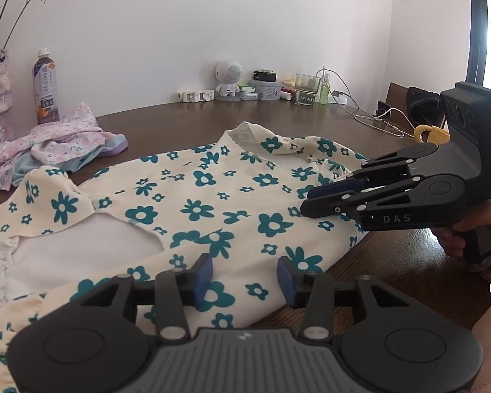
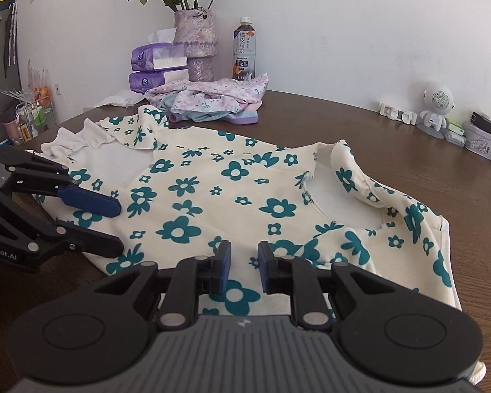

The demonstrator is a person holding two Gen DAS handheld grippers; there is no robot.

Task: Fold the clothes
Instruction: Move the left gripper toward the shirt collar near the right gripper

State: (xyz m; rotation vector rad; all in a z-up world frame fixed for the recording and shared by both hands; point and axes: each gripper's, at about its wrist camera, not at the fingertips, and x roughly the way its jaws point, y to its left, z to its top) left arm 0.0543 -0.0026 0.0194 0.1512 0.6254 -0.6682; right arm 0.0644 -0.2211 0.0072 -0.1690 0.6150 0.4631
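We had the floral shirt spread flat on the counter, its long axis running across both views, collar toward the right hand. Our left gripper hovered over the near hem with its fingers moderately apart and nothing between them. Our right gripper sat over the near edge by the neckline, fingers narrow but not pinching cloth. We judged each hand nearest its own end of that edge. Bare counter lay behind the shirt; the crumpled pink clothes crowded the far left corner.
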